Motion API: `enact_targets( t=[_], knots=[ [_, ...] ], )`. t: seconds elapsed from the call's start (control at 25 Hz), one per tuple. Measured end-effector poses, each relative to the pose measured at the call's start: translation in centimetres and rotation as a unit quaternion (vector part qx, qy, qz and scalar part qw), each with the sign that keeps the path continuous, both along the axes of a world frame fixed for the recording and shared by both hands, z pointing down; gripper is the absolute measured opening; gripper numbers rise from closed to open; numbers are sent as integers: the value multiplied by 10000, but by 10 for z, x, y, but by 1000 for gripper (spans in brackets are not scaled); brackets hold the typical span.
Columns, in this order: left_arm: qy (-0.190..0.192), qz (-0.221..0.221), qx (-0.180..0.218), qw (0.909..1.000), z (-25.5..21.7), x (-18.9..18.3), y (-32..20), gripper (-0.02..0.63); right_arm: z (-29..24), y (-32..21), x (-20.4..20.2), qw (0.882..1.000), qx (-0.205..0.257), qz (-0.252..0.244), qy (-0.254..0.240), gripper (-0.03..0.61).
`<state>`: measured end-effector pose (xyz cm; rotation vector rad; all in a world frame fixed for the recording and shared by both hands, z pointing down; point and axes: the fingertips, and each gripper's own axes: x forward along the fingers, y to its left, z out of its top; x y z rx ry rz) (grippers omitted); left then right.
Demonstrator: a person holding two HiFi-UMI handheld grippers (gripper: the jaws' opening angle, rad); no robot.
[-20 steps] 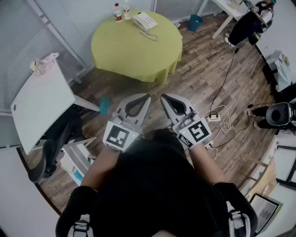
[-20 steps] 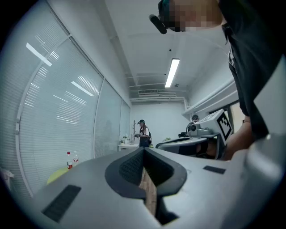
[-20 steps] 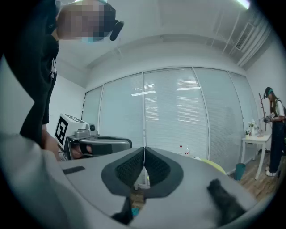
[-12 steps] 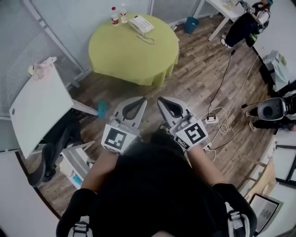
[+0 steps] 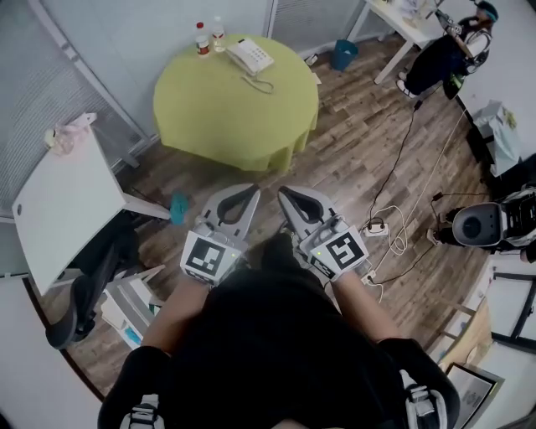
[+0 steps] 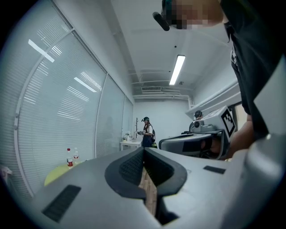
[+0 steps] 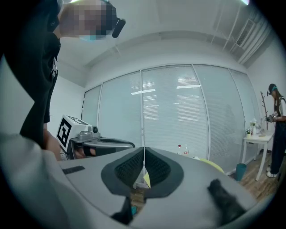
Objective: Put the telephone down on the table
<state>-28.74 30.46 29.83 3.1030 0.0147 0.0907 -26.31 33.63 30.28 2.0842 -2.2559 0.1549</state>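
The white telephone point(image 5: 249, 55) sits on the far side of a round yellow-green table point(image 5: 226, 109), its cord curled in front of it. Far from it, over the wooden floor and close to my body, I hold both grippers side by side and about level. The left gripper point(image 5: 253, 192) is shut with nothing in it; its tips point(image 6: 143, 150) meet. The right gripper point(image 5: 283, 195) is shut and empty too, tips point(image 7: 143, 151) touching. In the left gripper view the right gripper point(image 6: 192, 142) shows alongside. The table's edge point(image 7: 213, 164) shows in the right gripper view.
Two bottles point(image 5: 208, 36) stand on the table beside the telephone. A white tilted board point(image 5: 63, 201) and a dark chair point(image 5: 75, 297) are at my left. Cables point(image 5: 394, 230) trail on the floor at right. A blue bin point(image 5: 342, 55), a white desk point(image 5: 400, 18) and a person point(image 5: 440, 50) are beyond.
The table sits a little lower and larger in the head view, so I have drawn nearer. Both grippers have shifted slightly down and left in the frame and stay shut.
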Motion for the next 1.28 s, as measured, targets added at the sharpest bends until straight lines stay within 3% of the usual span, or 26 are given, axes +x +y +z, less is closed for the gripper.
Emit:
enact_targets(
  t=[0.32,0.68,1.28],
  knots=[
    [-158,-176,54,9997,0,56,-20,12,-2,-24,61,9999,67,-100,-43,18],
    [-78,-352,-2,9994,-4,123,-41,12,-7,-46,124,9994,92,-340,-11,18],
    [-198,-572,38,9982,-7,222,-36,12,-19,-52,221,9976,343,-594,-138,18]
  ],
)
